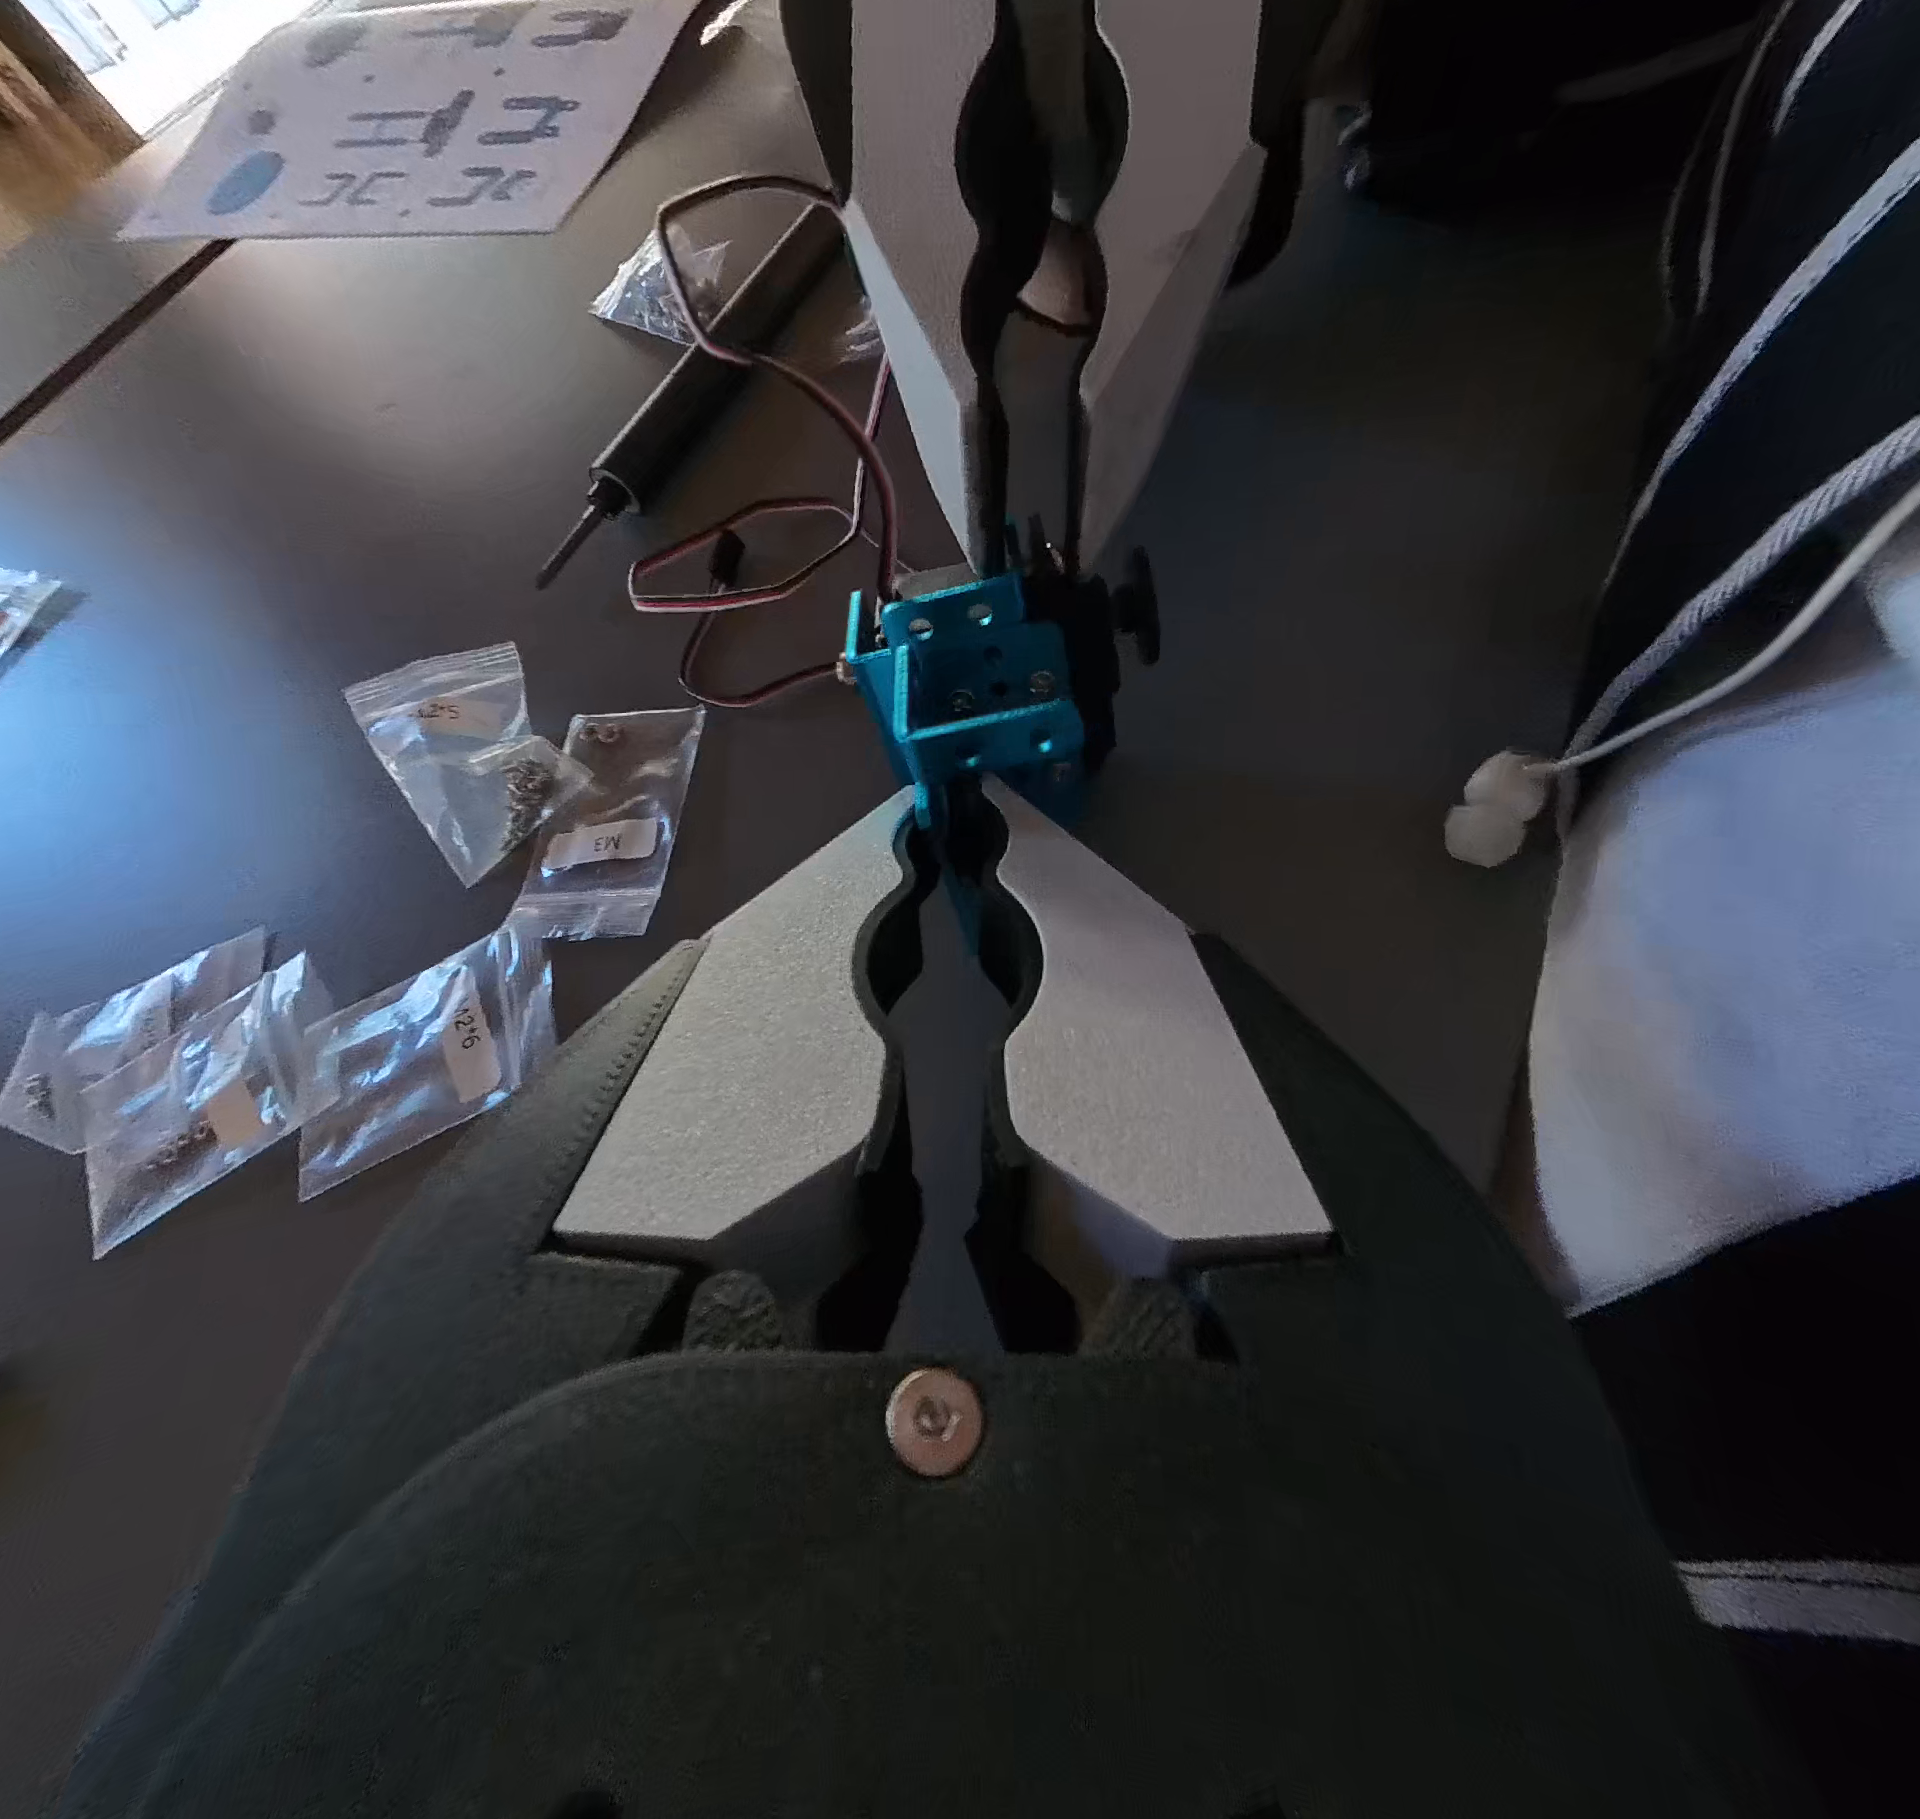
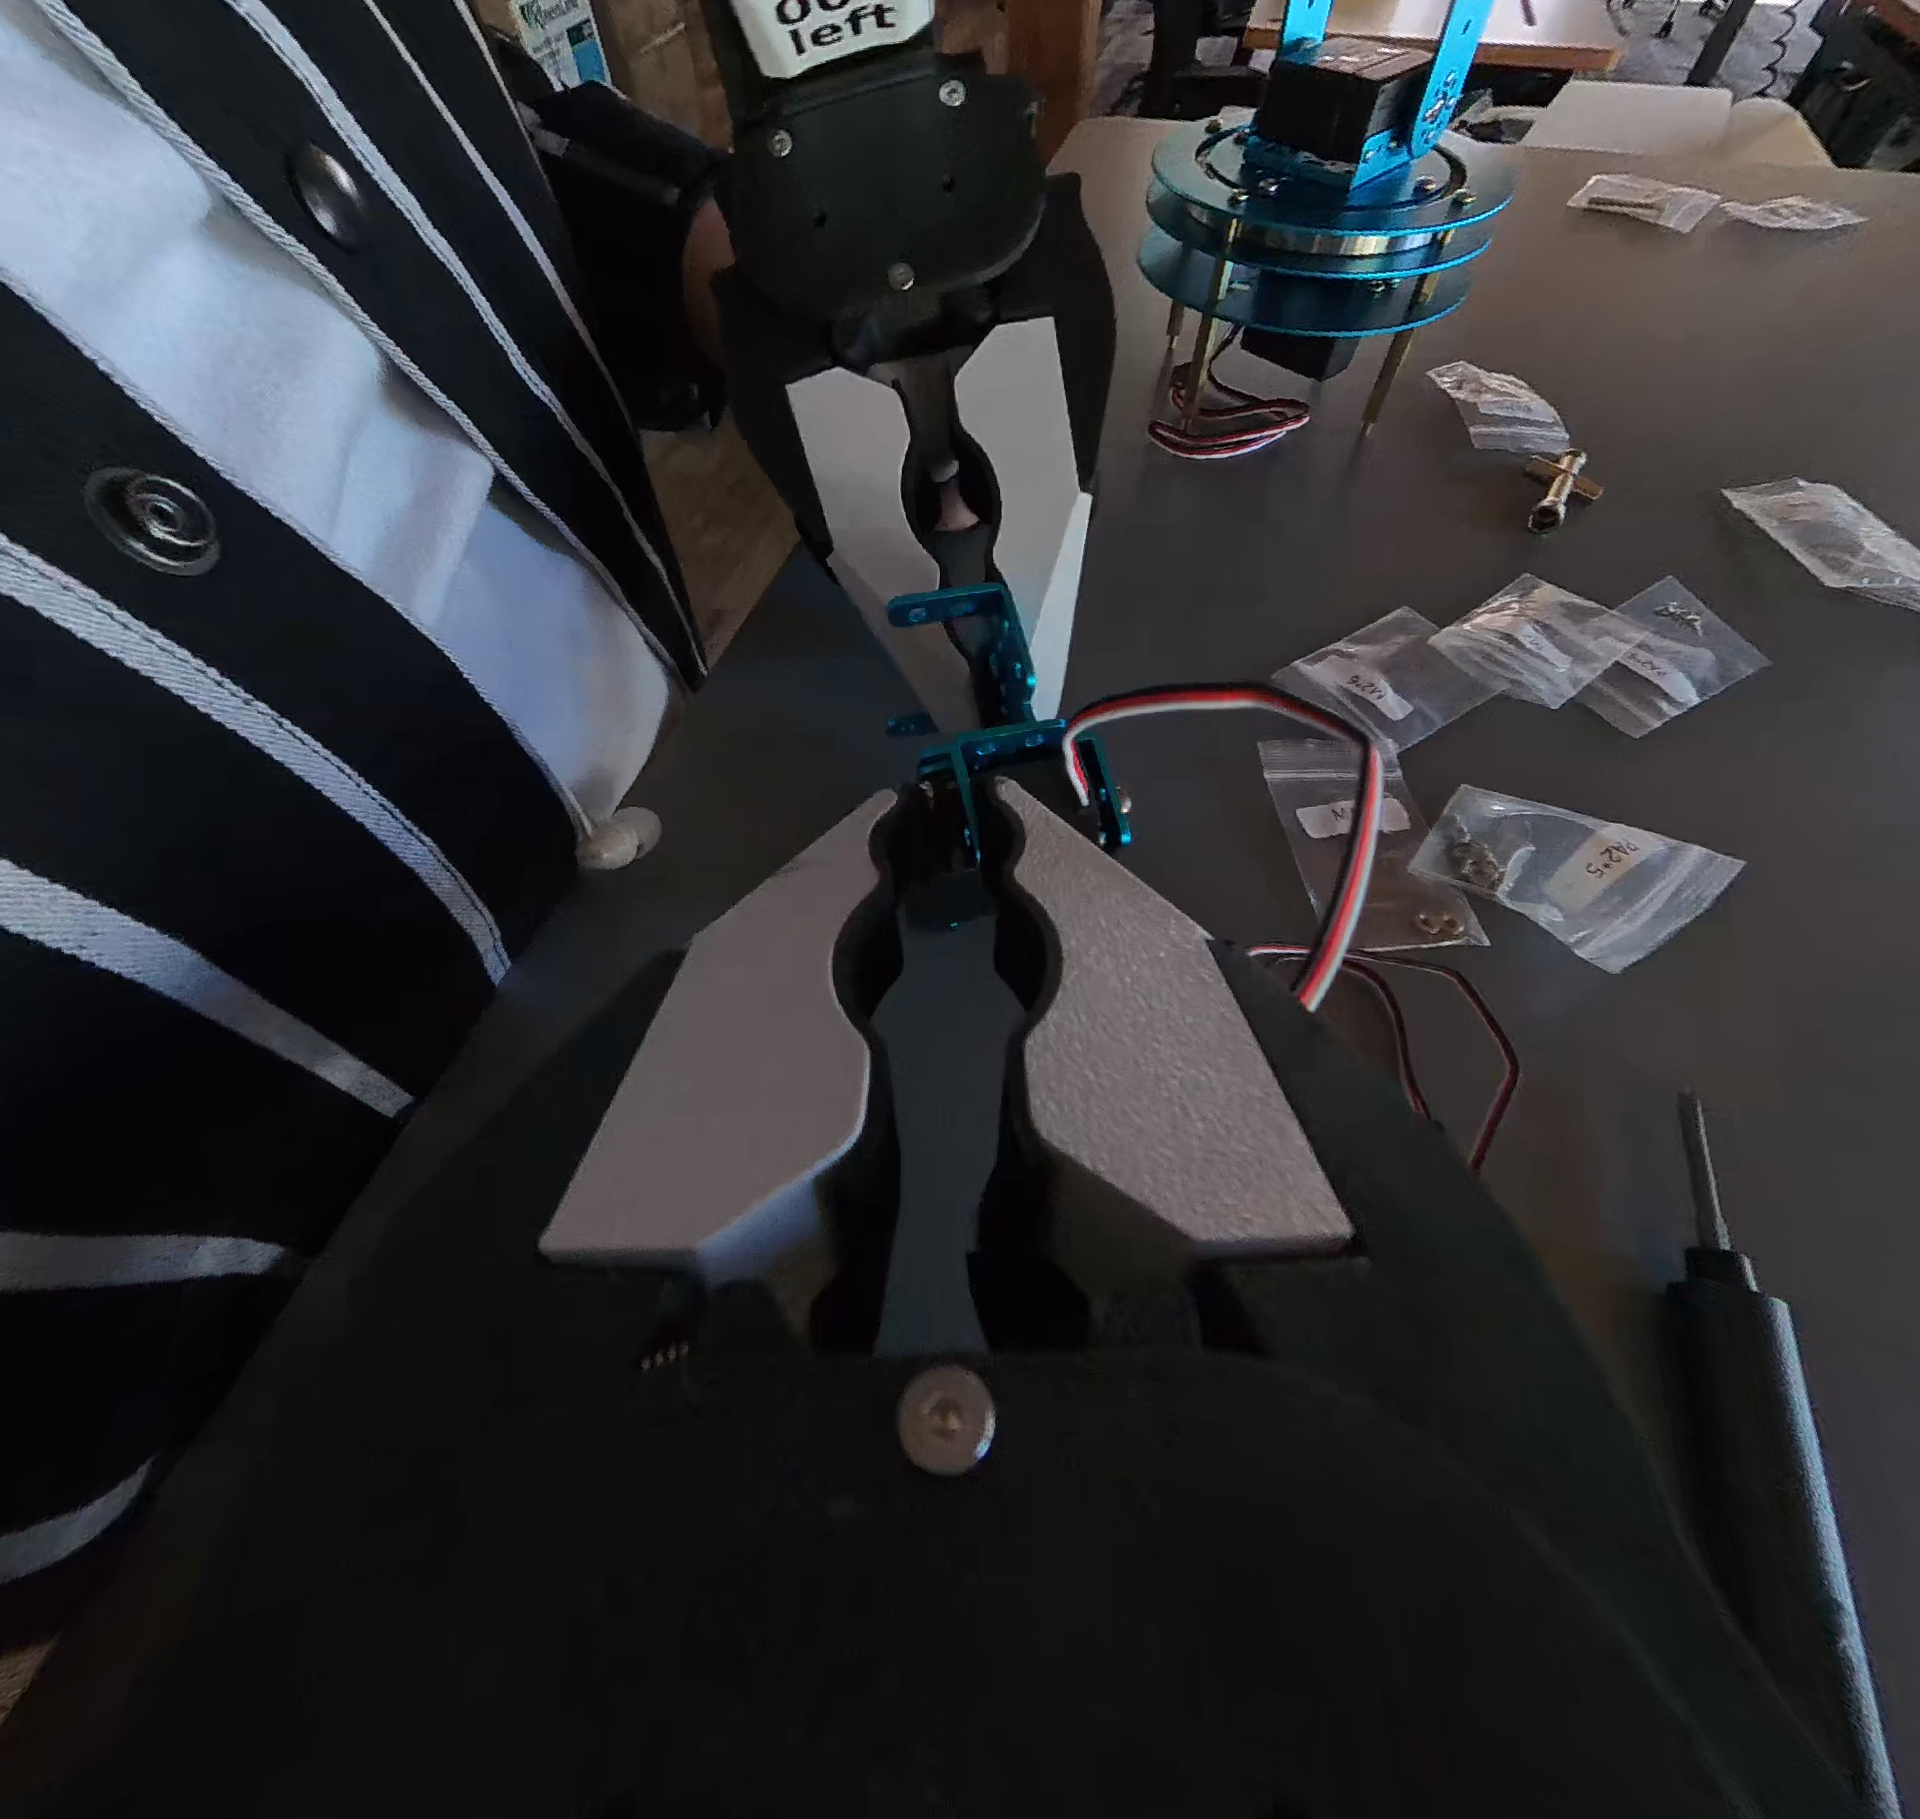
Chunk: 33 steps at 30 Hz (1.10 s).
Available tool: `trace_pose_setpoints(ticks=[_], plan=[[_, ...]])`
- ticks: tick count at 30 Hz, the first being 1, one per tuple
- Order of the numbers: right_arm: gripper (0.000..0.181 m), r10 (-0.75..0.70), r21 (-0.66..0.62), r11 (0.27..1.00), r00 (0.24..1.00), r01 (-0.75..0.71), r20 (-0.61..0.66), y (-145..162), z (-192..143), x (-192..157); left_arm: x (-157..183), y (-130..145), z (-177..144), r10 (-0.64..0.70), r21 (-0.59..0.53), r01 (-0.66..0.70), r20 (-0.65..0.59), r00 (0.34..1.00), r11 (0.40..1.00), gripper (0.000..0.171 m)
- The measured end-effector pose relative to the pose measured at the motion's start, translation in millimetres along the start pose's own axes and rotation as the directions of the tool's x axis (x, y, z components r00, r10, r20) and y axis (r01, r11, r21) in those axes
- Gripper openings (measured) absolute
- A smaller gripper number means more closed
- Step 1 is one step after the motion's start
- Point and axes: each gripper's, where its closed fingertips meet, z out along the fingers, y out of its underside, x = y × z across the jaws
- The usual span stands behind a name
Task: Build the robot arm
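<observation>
— So, where is the blue bracket assembly (image 1: 971, 673)?

— Held in the air above the dark table (image 1: 312, 481), close to its near edge, pinched from two opposite ends. The left gripper (image 1: 961, 803) has its white fingers narrowed onto a thin blue flange at the end nearest its own camera. The right gripper (image 1: 1023, 533) comes in from the far side, closed on the other end.

— Which way does the piece run?

— Its long axis lies roughly along the line joining the two grippers, so each tool looks straight down its fingers at the part and, beyond it, at the other tool. In the right wrist view the right gripper (image 2: 951, 793) clamps a blue plate edge-on, and the left gripper (image 2: 961, 606) faces it (a white label sits on its black body). Neither is nearer; both touch the part.

— And the pose of the hands?

— Both grippers are tilted slightly down toward the table, tips nearly meeting, with a striped dark and white garment (image 2: 260, 626) of a person just beside them.

— Anything attached?

— A red, white and dark servo lead (image 2: 1340, 813) trails off the assembly toward the table.

— What lies around it?

— A black electric screwdriver (image 1: 707, 377), small clear bags of screws (image 1: 520, 782), a printed sheet (image 1: 416, 107), a brass cross wrench (image 2: 1564, 491), and farther off a blue round turntable base (image 2: 1325, 221) on brass standoffs.
</observation>
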Motion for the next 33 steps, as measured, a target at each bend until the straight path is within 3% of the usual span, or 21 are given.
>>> trace_pose_setpoints(ticks=[7, 33], plan=[[0.01, 0.003, -0.029, 1.0, 0.999, -0.002, 0.044, -0.1, 6.8, -7.7, 2.2, 5.0, 3.3, -0.015, -0.041, 0.014, -0.012, 1.0, 0.999, 0.0], [0.012, -0.046, -0.063, 0.997, 0.996, 0.041, -0.08, 1.6, 8.0, -1.6, -0.4, 8.8, 5.1, -0.025, -0.09, 0.04, 0.154, 0.988, 0.995, 0.004]])
